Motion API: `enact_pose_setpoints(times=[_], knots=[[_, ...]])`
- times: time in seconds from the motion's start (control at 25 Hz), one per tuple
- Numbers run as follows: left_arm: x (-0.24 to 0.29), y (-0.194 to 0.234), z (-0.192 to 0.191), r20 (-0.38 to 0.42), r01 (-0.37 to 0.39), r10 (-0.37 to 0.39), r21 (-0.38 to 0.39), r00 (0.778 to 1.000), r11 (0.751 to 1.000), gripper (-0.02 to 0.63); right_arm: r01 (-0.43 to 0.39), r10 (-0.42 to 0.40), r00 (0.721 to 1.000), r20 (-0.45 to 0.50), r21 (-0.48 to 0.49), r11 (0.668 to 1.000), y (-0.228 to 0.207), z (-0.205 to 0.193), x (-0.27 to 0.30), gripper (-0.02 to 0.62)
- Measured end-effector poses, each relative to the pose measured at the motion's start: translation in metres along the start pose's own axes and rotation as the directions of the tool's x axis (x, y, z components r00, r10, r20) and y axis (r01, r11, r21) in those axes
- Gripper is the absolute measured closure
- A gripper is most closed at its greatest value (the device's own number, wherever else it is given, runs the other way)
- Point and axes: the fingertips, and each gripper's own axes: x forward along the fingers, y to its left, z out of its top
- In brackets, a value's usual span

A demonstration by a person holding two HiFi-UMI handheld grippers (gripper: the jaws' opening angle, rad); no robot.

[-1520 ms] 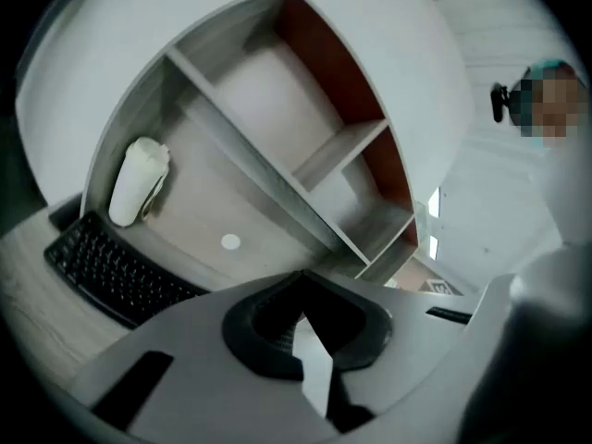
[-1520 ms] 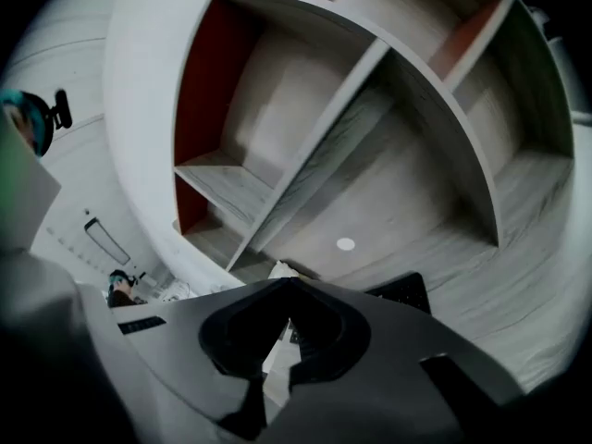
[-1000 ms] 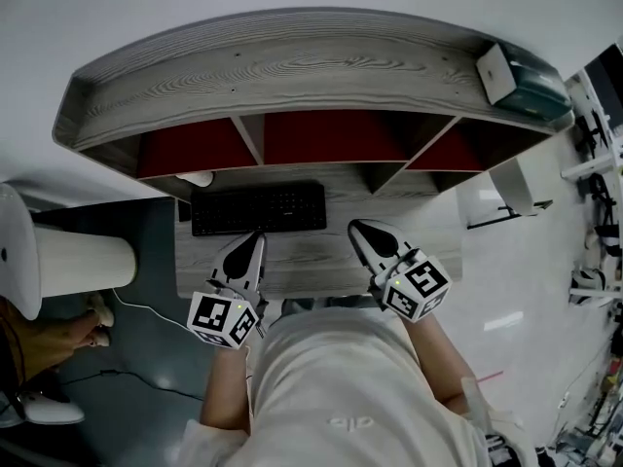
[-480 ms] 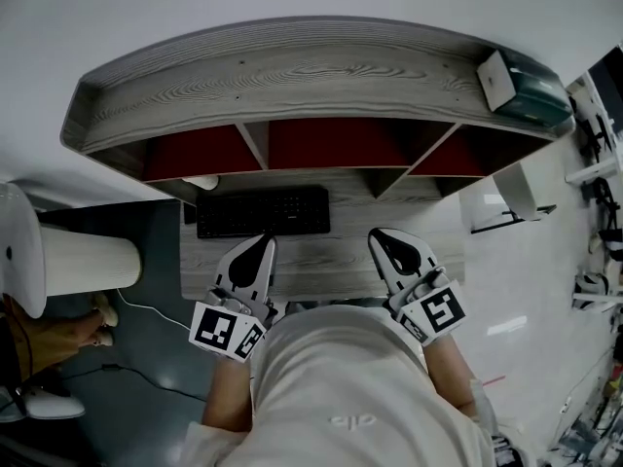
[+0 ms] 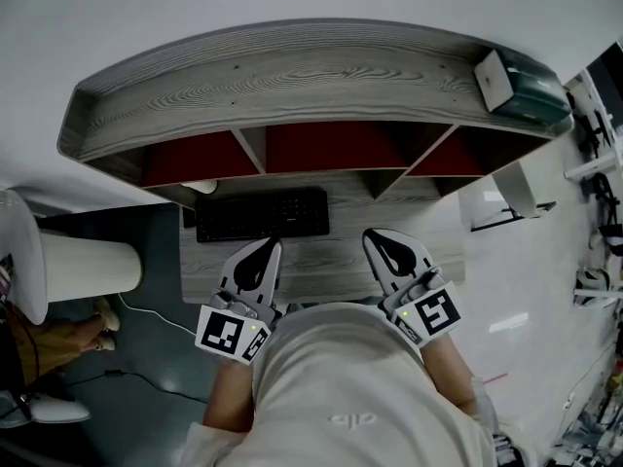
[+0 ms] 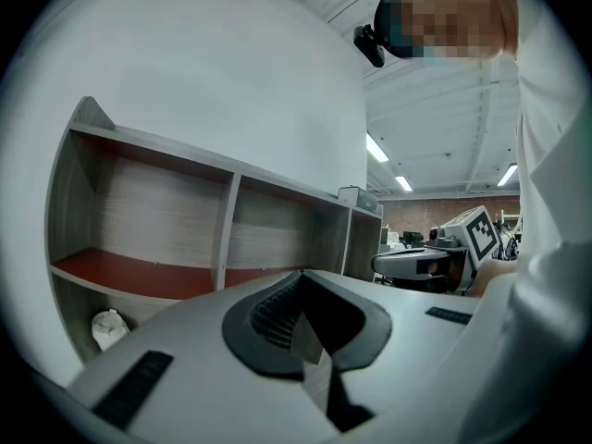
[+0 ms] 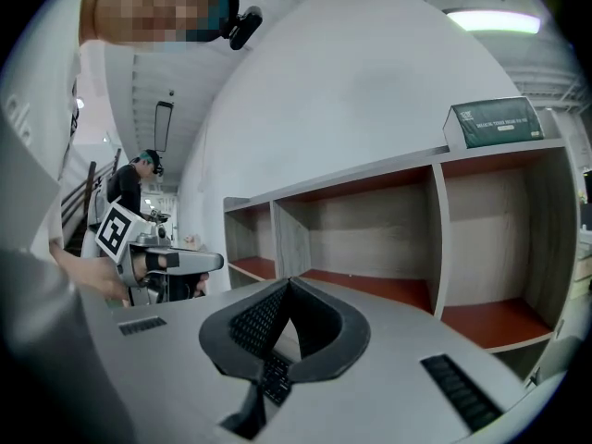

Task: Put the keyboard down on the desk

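The flat black keyboard (image 5: pixel 261 213) lies on the grey wood-grain desk (image 5: pixel 326 259). The left gripper (image 5: pixel 267 251) and right gripper (image 5: pixel 376 240) hover clenched, empty.

Cream short-sleeved shirt (image 5: pixel 341 387) on the person, small tone-on-tone logo (image 5: pixel 350 422). The left claw (image 5: pixel 271 246) and right claw (image 5: pixel 371 235): pale grey shells, black teardrop insets, each carrying a black-and-white marker cube (image 5: pixel 232 334), tiny green light glowing.

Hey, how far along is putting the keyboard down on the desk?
Done: the keyboard lies flat on the desk. In hand: nothing; the left tongs and right tongs are both shut and empty, towards the desk's front edge. Left: apparently nothing, the job looks finished.
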Motion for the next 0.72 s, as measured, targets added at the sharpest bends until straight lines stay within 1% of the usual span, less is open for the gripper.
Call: enact_pose_setpoints(times=[0.08,0.24,0.4,0.72], knots=[[0.002,0.002,-0.001,-0.012,-0.010,0.010,0.011,1.000,1.000,0.591,0.000,0.000,1.000,0.000,0.010,1.000,-0.001,-0.001,0.001,0.566],[0.003,0.006,-0.003,-0.013,-0.014,0.014,-0.012,1.000,1.000,0.591,0.002,-0.002,1.000,-0.010,0.027,1.000,-0.004,-0.003,0.004,0.566],[0.003,0.011,-0.004,-0.011,-0.035,0.035,-0.015,0.999,0.999,0.591,0.014,-0.014,1.000,-0.001,0.031,0.999,-0.006,-0.003,0.005,0.566],[-0.001,0.024,-0.004,0.008,-0.045,0.046,-0.098,0.999,0.994,0.591,0.025,-0.024,1.000,-0.008,0.041,0.999,-0.006,-0.006,0.009,0.566]])
